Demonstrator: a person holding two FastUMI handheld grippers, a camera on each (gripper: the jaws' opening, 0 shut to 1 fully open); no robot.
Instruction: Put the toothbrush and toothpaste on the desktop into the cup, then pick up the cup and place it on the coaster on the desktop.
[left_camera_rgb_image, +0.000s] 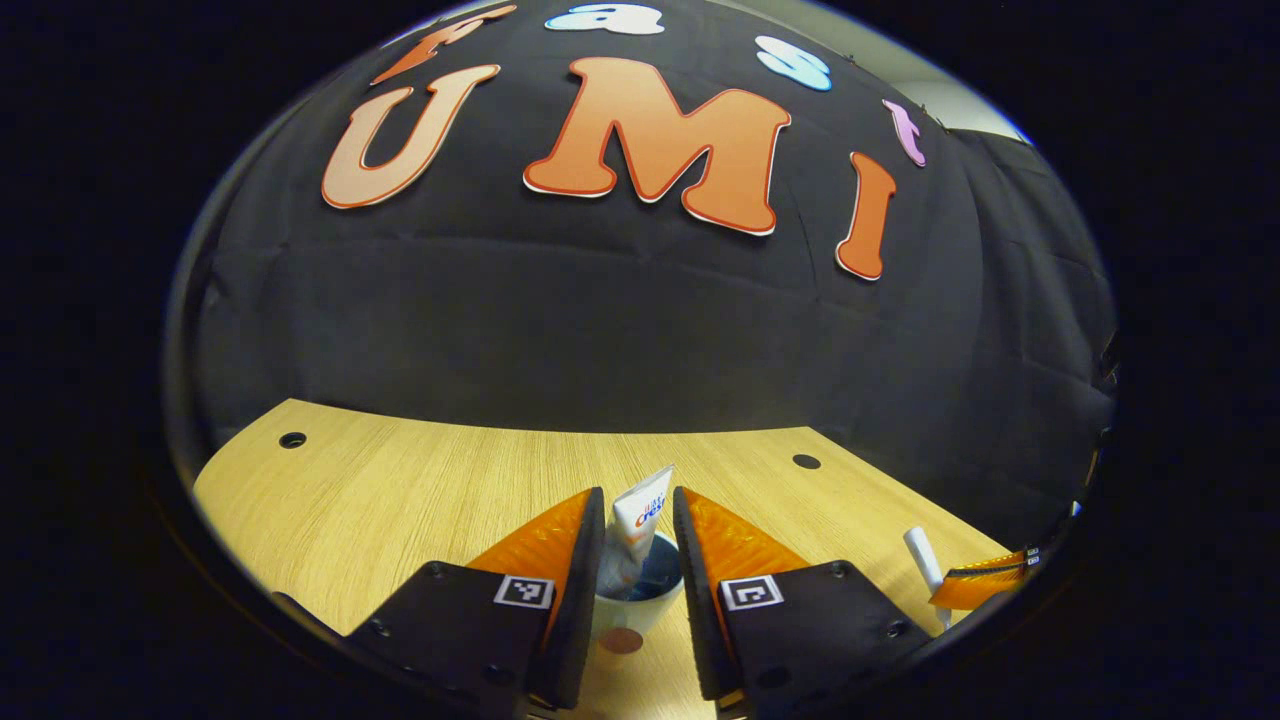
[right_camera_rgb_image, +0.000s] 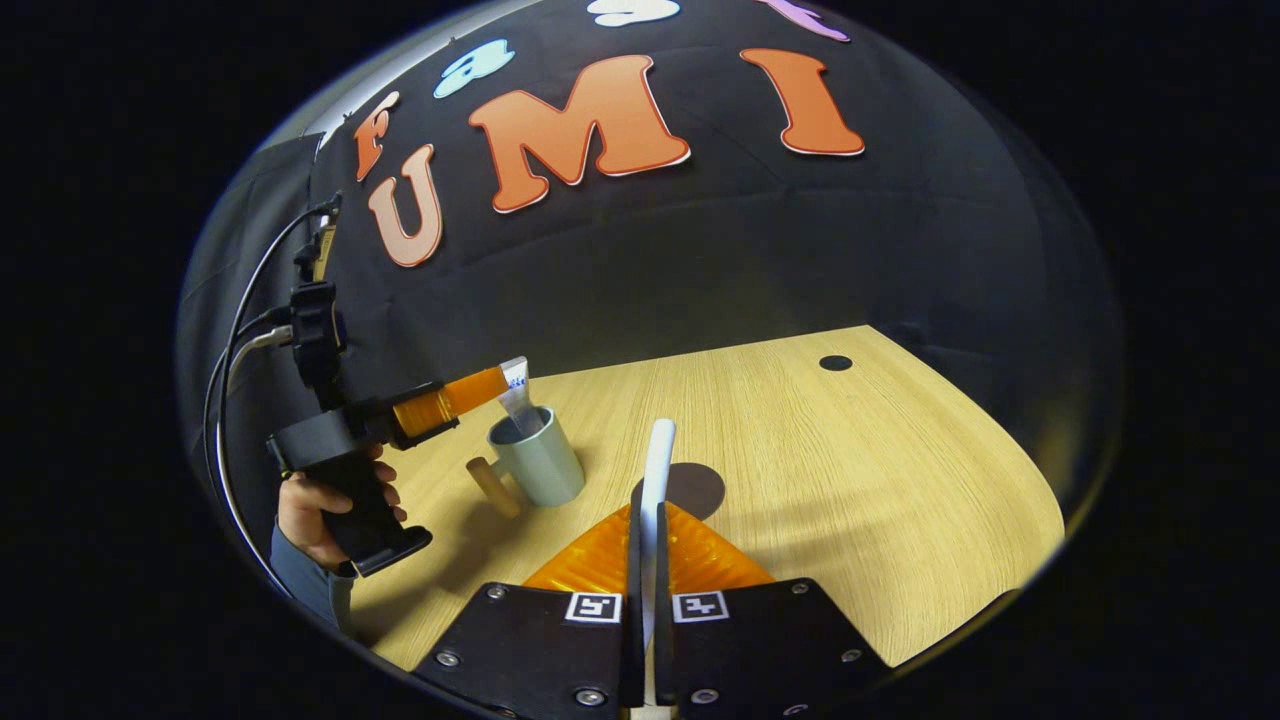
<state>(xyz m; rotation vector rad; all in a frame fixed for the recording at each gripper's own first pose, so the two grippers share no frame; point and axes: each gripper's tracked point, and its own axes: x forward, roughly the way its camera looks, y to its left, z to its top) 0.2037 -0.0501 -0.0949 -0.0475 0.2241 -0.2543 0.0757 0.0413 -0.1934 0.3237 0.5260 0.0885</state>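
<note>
A pale grey-green cup (left_camera_rgb_image: 640, 605) with a wooden handle (right_camera_rgb_image: 492, 485) stands on the wooden desktop (left_camera_rgb_image: 400, 500). The toothpaste tube (left_camera_rgb_image: 640, 515) leans upright inside it, flat end up. My left gripper (left_camera_rgb_image: 640, 500) hovers over the cup, open, its orange fingers (left_camera_rgb_image: 555, 540) flanking the tube's top without clearly pressing it. In the right gripper view the left gripper (right_camera_rgb_image: 500, 385) sits over the cup (right_camera_rgb_image: 540, 460), held by a hand. My right gripper (right_camera_rgb_image: 648, 515) is shut on the white toothbrush (right_camera_rgb_image: 657, 470), which points up and forward. The dark round coaster (right_camera_rgb_image: 695, 488) lies just beyond it.
The desktop (right_camera_rgb_image: 850, 480) runs back to the black cloth wall, with small round holes (left_camera_rgb_image: 292, 440) (left_camera_rgb_image: 806, 462) (right_camera_rgb_image: 835, 362) near its far edge. Cables hang from the left gripper at the left of the right gripper view. The right gripper (left_camera_rgb_image: 985, 580) with the toothbrush (left_camera_rgb_image: 922, 555) is right of the cup.
</note>
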